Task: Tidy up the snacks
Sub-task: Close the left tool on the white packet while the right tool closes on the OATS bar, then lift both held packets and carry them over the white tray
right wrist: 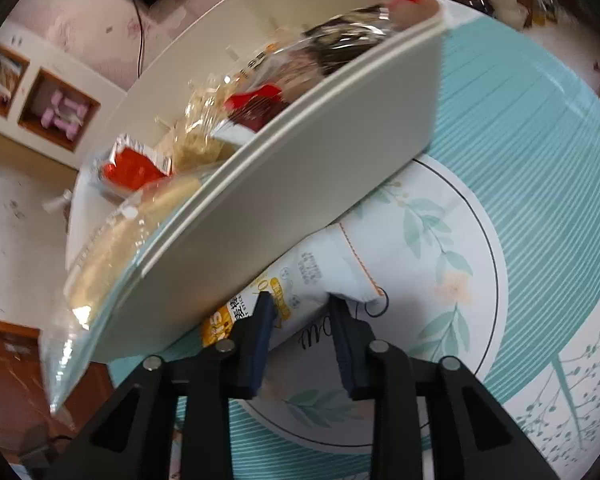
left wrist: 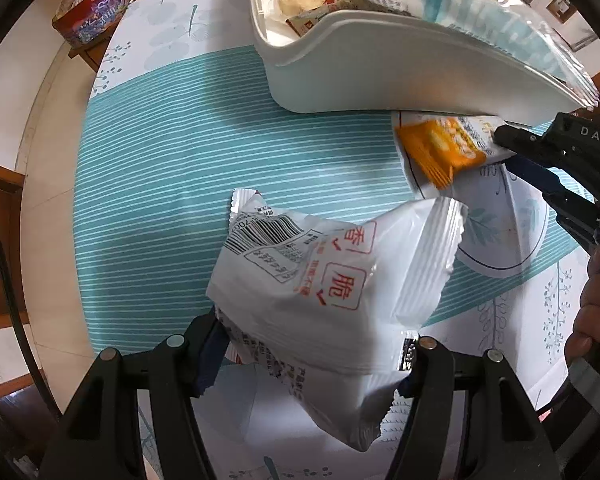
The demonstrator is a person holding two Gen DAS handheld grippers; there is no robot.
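Progress: well along, by my reading. White bin (left wrist: 380, 76) at the far side of the tablecloth (left wrist: 180, 160) already holds a heap of wrapped snacks; the right wrist view shows at least one red packet (right wrist: 130, 168), clear bags of pale biscuits, and a dark wrapped item, too crowded and blurred for a firm count. One large clear bag (left wrist: 500, 20) overhangs the bin's rim.

Left to do: two packets outside the bin, as far as I can see.
- One white packet (left wrist: 324, 280) with red characters and a barcode, clamped at its near end by the left gripper (left wrist: 308, 344), pads pressing on both sides; it hangs above the striped cloth, near the bin but not over it.
- One orange-and-white packet (left wrist: 444, 148) lying on the cloth hard against the bin's near wall. The right gripper (right wrist: 300, 312) has its blue pads either side of the packet's white end, jaws drawn in close and seeming to pinch it; motion blur leaves firm contact unsure.

Elsewhere: one red printed tin (left wrist: 90, 12) on a side surface at far left, well apart. A person's fingers (left wrist: 592, 312) show at the right edge.

Judgement: both packets need lifting over the rim, then done.
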